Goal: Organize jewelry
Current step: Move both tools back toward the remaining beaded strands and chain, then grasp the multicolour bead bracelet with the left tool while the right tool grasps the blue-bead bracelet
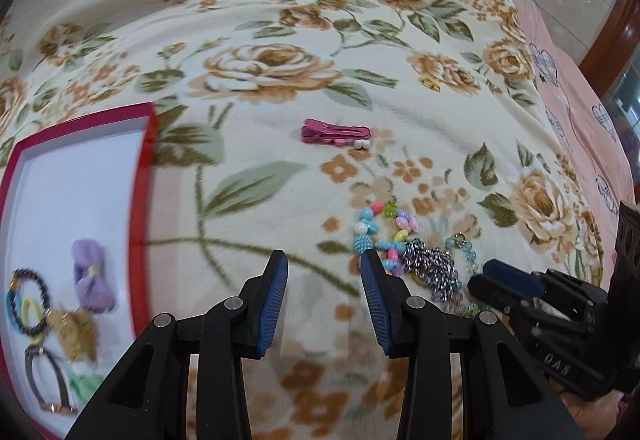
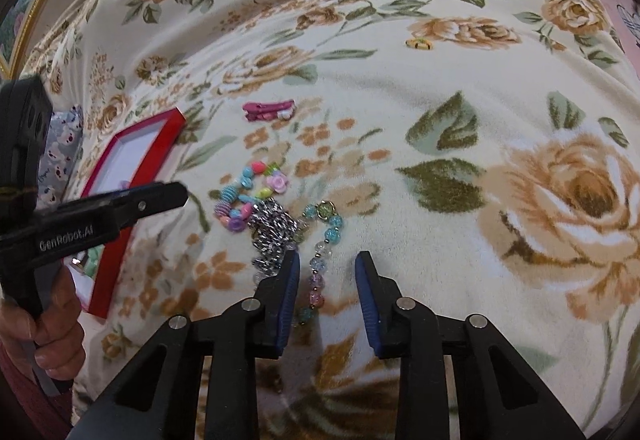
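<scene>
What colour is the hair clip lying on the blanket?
The hair clip is pink, with small white beads at one end; the left wrist view shows it best.

Left gripper (image 1: 324, 264): jaws spread wide, nothing between the blue pads (image 1: 276, 300), pointing forward and low.
Right gripper (image 2: 327, 266): jaws also apart, pads (image 2: 290, 300) gripping nothing, tilted downward.
Left hand (image 2: 52, 324): bare fingers wrapped around the black handle, seen in the right wrist view.
Relative pose: the two grippers are near, side by side.
</scene>
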A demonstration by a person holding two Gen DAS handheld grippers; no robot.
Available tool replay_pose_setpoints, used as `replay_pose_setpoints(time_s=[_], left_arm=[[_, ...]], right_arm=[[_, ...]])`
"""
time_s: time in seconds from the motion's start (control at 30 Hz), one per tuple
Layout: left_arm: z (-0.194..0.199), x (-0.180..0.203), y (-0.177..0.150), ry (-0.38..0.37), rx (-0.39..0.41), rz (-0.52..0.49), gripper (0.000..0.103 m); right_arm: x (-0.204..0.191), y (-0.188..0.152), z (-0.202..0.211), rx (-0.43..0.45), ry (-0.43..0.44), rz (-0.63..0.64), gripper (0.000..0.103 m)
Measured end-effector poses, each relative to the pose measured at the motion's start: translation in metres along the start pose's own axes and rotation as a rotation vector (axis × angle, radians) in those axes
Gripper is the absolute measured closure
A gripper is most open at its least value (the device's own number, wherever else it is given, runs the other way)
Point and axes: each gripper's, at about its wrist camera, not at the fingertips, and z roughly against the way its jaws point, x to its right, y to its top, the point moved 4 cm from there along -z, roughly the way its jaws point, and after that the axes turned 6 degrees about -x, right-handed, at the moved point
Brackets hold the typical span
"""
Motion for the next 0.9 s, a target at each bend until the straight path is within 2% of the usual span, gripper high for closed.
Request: replay_pose_setpoints(time_s=[0.1, 0.33, 0.5, 0.57, 0.9], left_arm=[[-0.016, 0.004, 0.007, -0.002, -0.022, -0.012, 0.065], [-0.043, 0.016, 0.016, -0.008, -0.055, -0.053, 0.066], [-0.054, 0.024, 0.017, -0.001, -0.06, -0.099, 0.075], [-0.055, 0.024, 0.016, 0.003, -0.059, -0.107, 0.09], [-0.025, 0.016, 0.003, -0.017, -0.005, -0.093, 0.091]], right_arm=[[0.0, -0.001, -0.005, -0.001, -0.017, 0.017, 0.079], [0.003, 0.0, -0.005, 0.008, -0.046, 0.039, 0.095], [0.005, 0.001, -0.003, 0.015, -0.034, 0.031, 0.096], [0.004, 0.001, -0.002, 0.02, -0.03, 0.031, 0.096], [-0.004, 0.01, 0.029, 0.102, 0.029, 0.019, 0.096]])
